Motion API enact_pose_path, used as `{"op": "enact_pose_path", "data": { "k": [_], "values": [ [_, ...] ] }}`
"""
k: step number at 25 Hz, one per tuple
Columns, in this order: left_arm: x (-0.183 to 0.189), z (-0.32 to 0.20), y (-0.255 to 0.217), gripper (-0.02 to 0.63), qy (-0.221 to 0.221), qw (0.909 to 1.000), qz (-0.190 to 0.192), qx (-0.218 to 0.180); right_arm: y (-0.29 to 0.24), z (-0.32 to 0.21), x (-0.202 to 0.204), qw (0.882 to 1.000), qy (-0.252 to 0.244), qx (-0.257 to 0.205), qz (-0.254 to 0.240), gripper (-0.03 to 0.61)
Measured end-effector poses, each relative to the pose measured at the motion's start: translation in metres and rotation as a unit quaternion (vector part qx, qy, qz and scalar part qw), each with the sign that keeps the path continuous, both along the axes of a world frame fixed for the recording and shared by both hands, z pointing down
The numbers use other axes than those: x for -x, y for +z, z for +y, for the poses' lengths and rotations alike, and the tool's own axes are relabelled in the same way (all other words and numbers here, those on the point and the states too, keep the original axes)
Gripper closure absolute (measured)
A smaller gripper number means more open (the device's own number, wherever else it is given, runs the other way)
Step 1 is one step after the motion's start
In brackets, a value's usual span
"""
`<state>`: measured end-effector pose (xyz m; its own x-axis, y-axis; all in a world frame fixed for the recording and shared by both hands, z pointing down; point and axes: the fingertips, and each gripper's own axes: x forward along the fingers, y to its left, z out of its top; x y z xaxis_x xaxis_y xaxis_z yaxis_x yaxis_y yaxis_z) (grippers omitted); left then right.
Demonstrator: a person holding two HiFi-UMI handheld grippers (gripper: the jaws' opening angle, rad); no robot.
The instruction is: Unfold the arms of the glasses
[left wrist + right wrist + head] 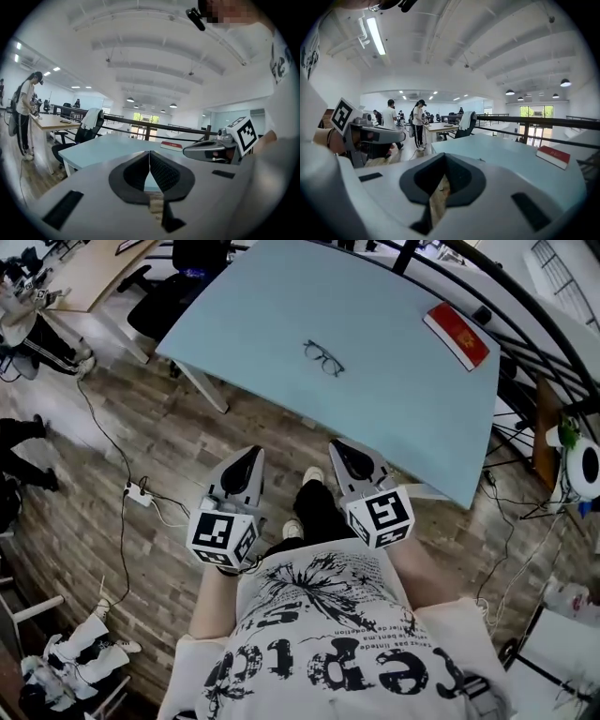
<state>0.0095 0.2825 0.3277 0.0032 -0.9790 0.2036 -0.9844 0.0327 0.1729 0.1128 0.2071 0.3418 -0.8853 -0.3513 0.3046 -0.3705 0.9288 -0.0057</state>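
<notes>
The black-rimmed glasses [323, 359] lie with arms folded in the middle of the light blue table [394, 409]. Both grippers are held close to the person's body, over the wooden floor and short of the table's near edge, pointing toward it. My left gripper [251, 454] is shut with nothing between its pads, which meet in a thin line in the left gripper view [149, 157]. My right gripper [339, 448] is also shut and empty [444, 158]. Each gripper shows in the other's view: the right gripper [213, 150] and the left gripper [370, 136].
A red book [457, 335] lies at the table's far right corner. A black railing [534, 343] runs behind the table. A power strip with cables [139, 493] lies on the floor at left. A black office chair [183, 282] stands beyond the table's left end.
</notes>
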Motion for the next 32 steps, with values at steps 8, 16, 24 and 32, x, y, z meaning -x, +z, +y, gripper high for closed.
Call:
{"op": "enact_pose_path", "data": {
  "k": [8,16,24,32],
  "values": [
    [0.071,-0.11,-0.002,0.595,0.006,0.9999,0.013,0.001,0.011,-0.116,0.061,1.0,0.017,0.007,0.001,0.571],
    [0.104,-0.239,0.005,0.595,0.038,0.999,0.007,0.022,0.019,-0.236,0.095,0.999,0.038,0.018,0.009,0.571],
    [0.119,-0.319,0.05,0.595,0.111,0.9907,0.011,0.078,0.051,-0.3,0.112,0.995,0.075,0.058,0.04,0.57],
    [0.125,-0.37,0.112,0.595,0.247,0.9568,-0.002,0.153,0.095,-0.326,0.125,0.98,0.144,0.104,0.093,0.569]
  ]
}}
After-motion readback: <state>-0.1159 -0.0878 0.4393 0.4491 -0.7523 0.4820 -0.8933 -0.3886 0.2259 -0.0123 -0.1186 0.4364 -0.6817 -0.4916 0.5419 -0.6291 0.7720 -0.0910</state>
